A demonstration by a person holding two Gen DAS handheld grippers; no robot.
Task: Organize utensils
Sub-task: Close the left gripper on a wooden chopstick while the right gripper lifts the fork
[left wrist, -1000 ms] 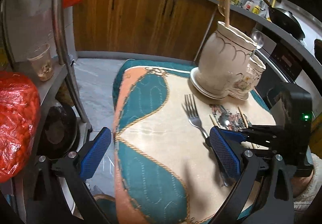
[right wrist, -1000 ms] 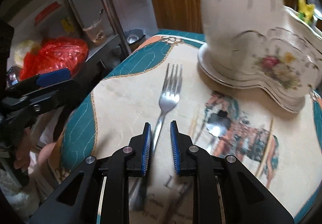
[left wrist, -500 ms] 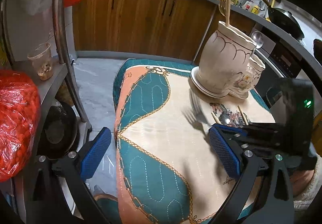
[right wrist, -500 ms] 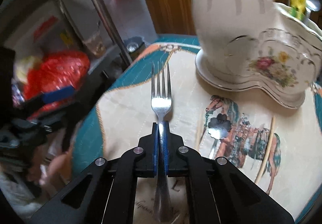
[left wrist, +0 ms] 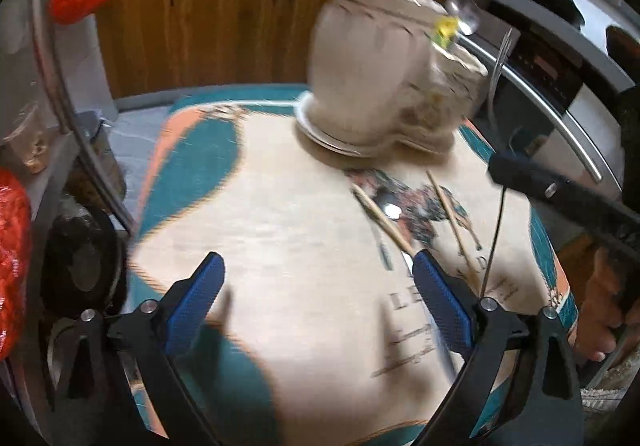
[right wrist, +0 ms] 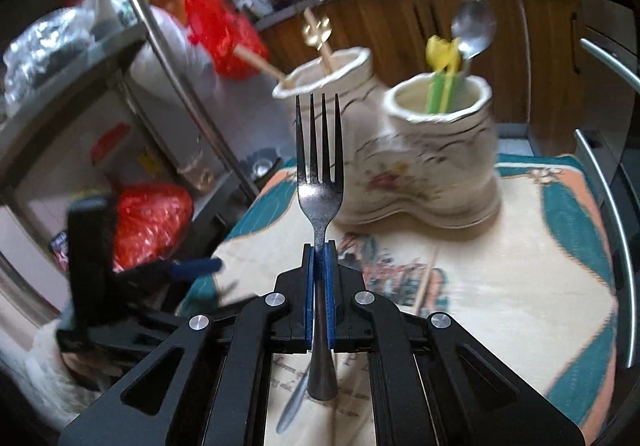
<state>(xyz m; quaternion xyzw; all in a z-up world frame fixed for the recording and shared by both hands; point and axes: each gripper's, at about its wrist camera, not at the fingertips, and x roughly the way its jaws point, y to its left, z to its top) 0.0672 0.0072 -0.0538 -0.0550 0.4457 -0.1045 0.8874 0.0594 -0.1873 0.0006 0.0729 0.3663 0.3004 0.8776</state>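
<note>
On the patterned tablecloth (left wrist: 304, 230) the two-pot ceramic holder (right wrist: 424, 149) already keeps a spoon and sticks, while chopsticks (left wrist: 384, 221) and a spoon (left wrist: 390, 207) wait, so we judge the task midway. Our right gripper (right wrist: 319, 278) pinches the fork (right wrist: 319, 165) upright (lifted clear); our left gripper (left wrist: 316, 306) gapes wide, empty. Blur hides the holder's detail.

Patterned table cloth (left wrist: 304, 246) carries ceramic holder (left wrist: 372, 85), 2 chopsticks (left wrist: 382, 219), spoon (left wrist: 390, 209).
</note>
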